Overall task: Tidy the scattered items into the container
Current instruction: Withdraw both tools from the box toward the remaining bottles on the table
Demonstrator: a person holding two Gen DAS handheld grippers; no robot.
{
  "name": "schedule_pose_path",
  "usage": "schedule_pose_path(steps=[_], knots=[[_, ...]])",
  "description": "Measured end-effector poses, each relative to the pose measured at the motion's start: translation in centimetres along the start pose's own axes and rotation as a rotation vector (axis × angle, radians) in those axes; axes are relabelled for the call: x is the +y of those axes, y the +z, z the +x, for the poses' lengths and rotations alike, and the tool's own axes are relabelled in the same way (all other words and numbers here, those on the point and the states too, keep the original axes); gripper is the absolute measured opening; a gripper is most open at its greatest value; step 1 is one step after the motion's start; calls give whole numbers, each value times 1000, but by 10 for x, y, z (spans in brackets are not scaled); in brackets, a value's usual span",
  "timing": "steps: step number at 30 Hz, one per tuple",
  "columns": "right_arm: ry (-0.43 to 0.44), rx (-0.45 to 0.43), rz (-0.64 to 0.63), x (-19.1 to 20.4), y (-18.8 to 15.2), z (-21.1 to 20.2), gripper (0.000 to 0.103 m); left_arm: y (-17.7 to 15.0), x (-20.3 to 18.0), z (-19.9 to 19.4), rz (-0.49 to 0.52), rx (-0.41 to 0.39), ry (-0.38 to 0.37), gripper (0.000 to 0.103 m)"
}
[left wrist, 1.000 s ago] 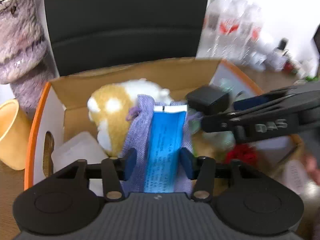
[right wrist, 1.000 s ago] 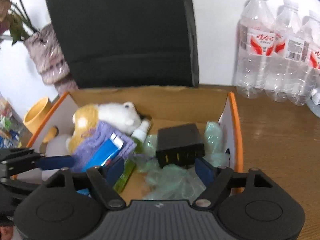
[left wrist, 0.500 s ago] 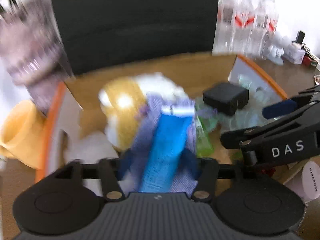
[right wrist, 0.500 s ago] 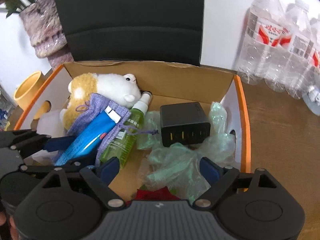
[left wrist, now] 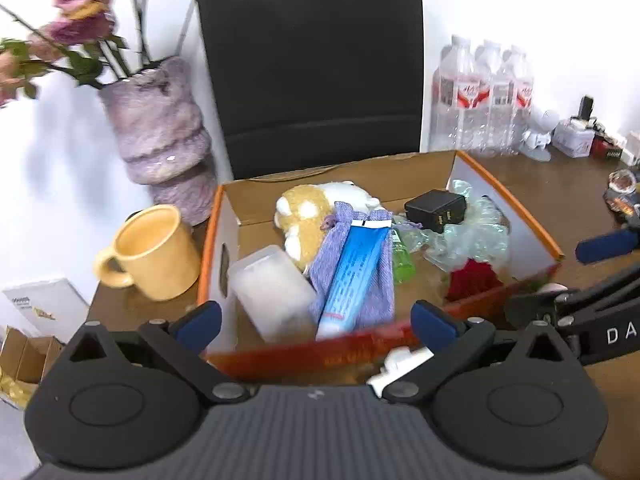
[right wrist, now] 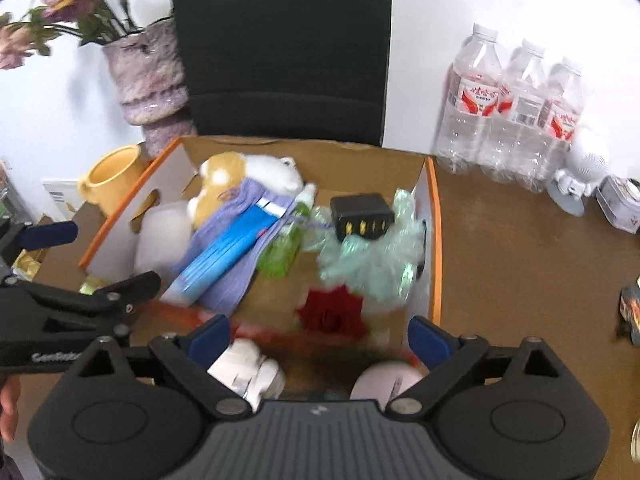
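An orange-rimmed cardboard box (left wrist: 208,240) (right wrist: 436,240) holds a plush toy (left wrist: 304,208), a purple pouch (left wrist: 376,280) with a blue tube (left wrist: 356,268) on it, a green bottle (right wrist: 280,252), a black charger (right wrist: 362,216), green wrap (right wrist: 372,264), a red rose (right wrist: 332,314) and a clear tub (left wrist: 272,288). My left gripper (left wrist: 316,322) hangs over the box's near wall, its jaws opening with nothing pressed between them. My right gripper (right wrist: 319,339) is also opening and empty, above a white item (right wrist: 240,368) and a pink round item (right wrist: 384,380) lying outside the box.
A yellow mug (left wrist: 152,252) and a fuzzy purple vase (left wrist: 160,136) with flowers stand left of the box. A black chair back (left wrist: 312,68) rises behind it. Water bottles (right wrist: 516,108) and small clutter (right wrist: 620,208) sit on the brown table (right wrist: 520,280) to the right.
The left gripper let go of the pouch and blue tube, which now lie in the box. Both grippers widened their jaws and drew back and up from the box.
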State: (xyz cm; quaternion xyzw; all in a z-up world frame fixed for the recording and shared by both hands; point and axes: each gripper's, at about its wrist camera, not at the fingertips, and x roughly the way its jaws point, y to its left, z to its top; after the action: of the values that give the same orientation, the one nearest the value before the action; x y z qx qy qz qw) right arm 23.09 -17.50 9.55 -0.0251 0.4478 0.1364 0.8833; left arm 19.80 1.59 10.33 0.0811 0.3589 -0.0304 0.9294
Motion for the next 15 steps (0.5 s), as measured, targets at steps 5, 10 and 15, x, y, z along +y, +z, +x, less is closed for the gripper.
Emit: schedule_pose_path(steps=[5, 10, 15], knots=[[-6, -27, -1, 12, -28, -40, 96, -21, -4, -44, -17, -30, -4, 103], [7, -84, 3, 20, -67, -75, 96, -58, -10, -80, -53, -64, -14, 103], [50, -143, 13, 28, -133, -79, 103, -124, -17, -94, -105, -99, -44, 103]])
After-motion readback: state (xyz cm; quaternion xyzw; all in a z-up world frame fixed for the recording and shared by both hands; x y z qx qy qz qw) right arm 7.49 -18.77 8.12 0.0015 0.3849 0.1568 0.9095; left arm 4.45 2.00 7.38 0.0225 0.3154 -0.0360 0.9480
